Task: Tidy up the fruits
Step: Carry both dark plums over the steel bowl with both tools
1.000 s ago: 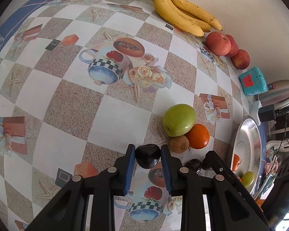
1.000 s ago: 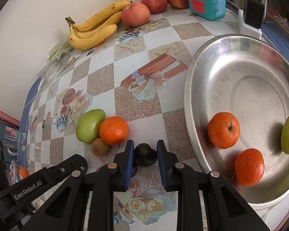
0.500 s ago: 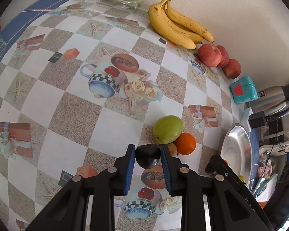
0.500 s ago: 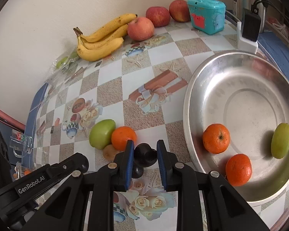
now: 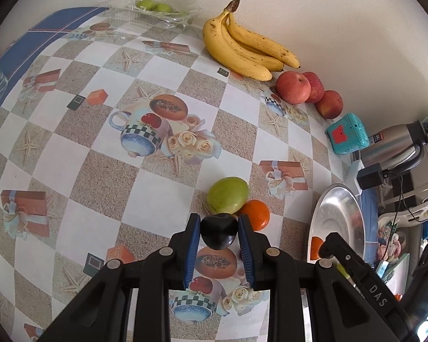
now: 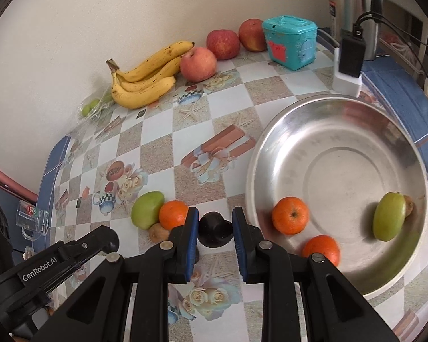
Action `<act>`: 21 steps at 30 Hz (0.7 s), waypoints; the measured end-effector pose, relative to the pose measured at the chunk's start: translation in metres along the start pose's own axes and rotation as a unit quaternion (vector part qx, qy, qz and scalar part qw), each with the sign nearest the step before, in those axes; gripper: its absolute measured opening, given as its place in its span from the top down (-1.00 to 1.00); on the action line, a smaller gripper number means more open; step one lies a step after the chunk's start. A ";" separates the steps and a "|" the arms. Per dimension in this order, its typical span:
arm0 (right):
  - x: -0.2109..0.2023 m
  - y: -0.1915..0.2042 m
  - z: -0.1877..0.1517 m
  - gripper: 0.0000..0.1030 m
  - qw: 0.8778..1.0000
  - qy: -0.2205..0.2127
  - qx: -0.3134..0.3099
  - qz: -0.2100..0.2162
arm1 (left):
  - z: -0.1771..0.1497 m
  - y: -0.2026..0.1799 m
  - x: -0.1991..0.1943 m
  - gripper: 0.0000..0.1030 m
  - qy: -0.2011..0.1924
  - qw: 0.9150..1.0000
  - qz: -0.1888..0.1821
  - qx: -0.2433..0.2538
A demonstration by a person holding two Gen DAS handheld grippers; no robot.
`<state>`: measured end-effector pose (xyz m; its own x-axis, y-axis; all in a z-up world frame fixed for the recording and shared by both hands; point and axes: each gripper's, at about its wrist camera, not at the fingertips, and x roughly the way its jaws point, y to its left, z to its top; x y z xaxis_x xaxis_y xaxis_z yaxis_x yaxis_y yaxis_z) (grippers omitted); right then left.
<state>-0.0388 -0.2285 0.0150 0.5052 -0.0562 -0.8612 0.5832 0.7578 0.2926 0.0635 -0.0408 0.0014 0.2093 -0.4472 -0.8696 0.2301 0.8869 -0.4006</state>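
Note:
My left gripper [image 5: 219,229] is shut on a dark plum [image 5: 218,233] and holds it above the tablecloth. My right gripper [image 6: 215,226] is shut on a second dark plum [image 6: 214,229], left of the steel plate [image 6: 271,148]. The plate holds two oranges [image 6: 290,219], a green mango [image 6: 389,220] and a kiwi. On the cloth lie a green mango [image 5: 227,195], an orange [image 5: 255,213] and a kiwi [image 6: 157,232].
Bananas [image 5: 242,48] and three apples [image 5: 294,87] lie along the back wall. A teal toy box [image 5: 346,134], a steel flask [image 5: 396,142] and a charger [image 6: 349,62] stand at the right. A clear tray of green fruit [image 5: 154,7] sits far back. A glass mug [image 6: 32,218] stands left.
Both grippers have risen and drawn back from the table, each carrying its plum. The fruits on the cloth look smaller and farther away.

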 end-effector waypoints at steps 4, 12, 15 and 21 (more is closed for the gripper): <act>-0.012 -0.014 0.007 0.52 1.000 -0.015 0.008 -0.010 | -0.003 -0.013 -0.002 0.44 -0.005 1.000 0.004 0.017; -0.030 -0.049 0.020 0.52 0.998 -0.037 0.027 -0.035 | -0.010 -0.051 -0.003 0.44 -0.017 0.998 0.019 0.060; -0.032 -0.062 0.025 0.52 0.997 -0.042 0.029 -0.057 | -0.015 -0.069 0.002 0.44 -0.015 0.996 0.027 0.078; -0.029 -0.088 0.036 0.52 0.997 -0.036 0.045 -0.056 | -0.019 -0.115 0.018 0.44 -0.001 0.993 0.021 0.112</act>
<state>-0.0821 -0.3171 0.0292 0.4761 -0.1871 -0.8593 0.6919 0.6827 0.2348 0.0228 -0.1491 0.0263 0.2248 -0.4112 -0.8834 0.4270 0.8565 -0.2900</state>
